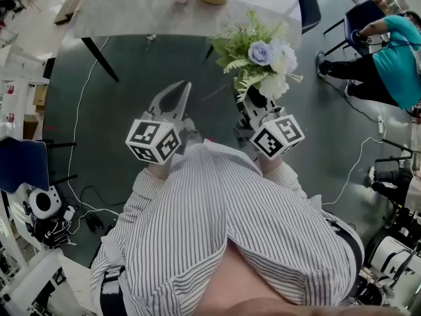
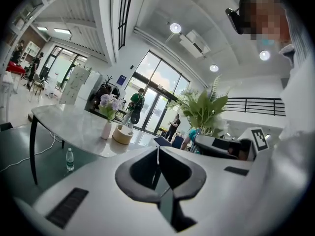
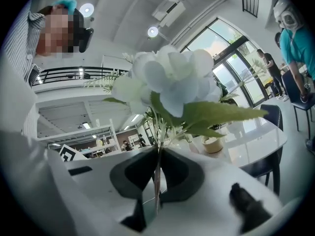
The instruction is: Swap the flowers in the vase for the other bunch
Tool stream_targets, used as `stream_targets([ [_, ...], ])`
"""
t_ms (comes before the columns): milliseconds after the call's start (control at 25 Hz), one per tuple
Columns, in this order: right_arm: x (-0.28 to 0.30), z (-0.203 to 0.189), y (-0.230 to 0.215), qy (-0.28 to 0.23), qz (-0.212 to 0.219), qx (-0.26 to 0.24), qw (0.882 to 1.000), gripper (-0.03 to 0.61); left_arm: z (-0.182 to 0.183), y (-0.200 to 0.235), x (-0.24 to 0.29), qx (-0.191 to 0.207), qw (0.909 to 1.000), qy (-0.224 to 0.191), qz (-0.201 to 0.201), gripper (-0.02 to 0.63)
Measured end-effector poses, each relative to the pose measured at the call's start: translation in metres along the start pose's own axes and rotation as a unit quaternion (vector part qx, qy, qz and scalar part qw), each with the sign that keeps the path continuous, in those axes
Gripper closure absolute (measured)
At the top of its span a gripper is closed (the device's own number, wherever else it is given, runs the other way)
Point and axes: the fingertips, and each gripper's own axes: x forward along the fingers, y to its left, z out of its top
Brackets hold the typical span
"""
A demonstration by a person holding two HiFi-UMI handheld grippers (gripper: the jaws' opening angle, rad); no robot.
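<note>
My right gripper (image 1: 255, 99) is shut on the stems of a bunch with pale blue and white flowers and green fern leaves (image 1: 258, 59). In the right gripper view the thin stems (image 3: 157, 156) run between the closed jaws and the blooms (image 3: 167, 77) fill the middle. My left gripper (image 1: 180, 92) is shut with nothing in it, its jaws meeting at the tips (image 2: 158, 154). A small pale vase (image 2: 106, 130) with purple flowers (image 2: 109, 103) stands far off on the marble table (image 2: 64, 122), beside a round wooden container (image 2: 122, 134). Both grippers hang over the dark floor, short of the table (image 1: 131, 12).
A water bottle (image 2: 70, 160) stands on the floor under the table. A dark chair (image 1: 306, 5) sits at the table's right end. A person in teal (image 1: 395, 51) sits at the far right. Cables (image 1: 75, 150) cross the floor, and equipment stands at the left and right edges.
</note>
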Motion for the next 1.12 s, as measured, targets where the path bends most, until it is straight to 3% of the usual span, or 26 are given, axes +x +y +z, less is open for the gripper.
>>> stream_targets([
  [320,0.068,0.013,-0.004,-0.012,-0.029,-0.028,0.999,0.546,0.043,0.056,0.030,0.012,0.9997,0.004,-0.022,0.598],
  [680,0.088,0.017,-0.022,-0.022,-0.049,-0.010,0.998,0.546,0.045,0.079,0.051,0.003,0.9994,0.020,-0.029,0.598],
  [1120,0.119,0.026,-0.060,-0.014,-0.035,0.000,0.999,0.546,0.055,0.099,0.099,-0.004,0.9998,0.012,-0.017,0.598],
])
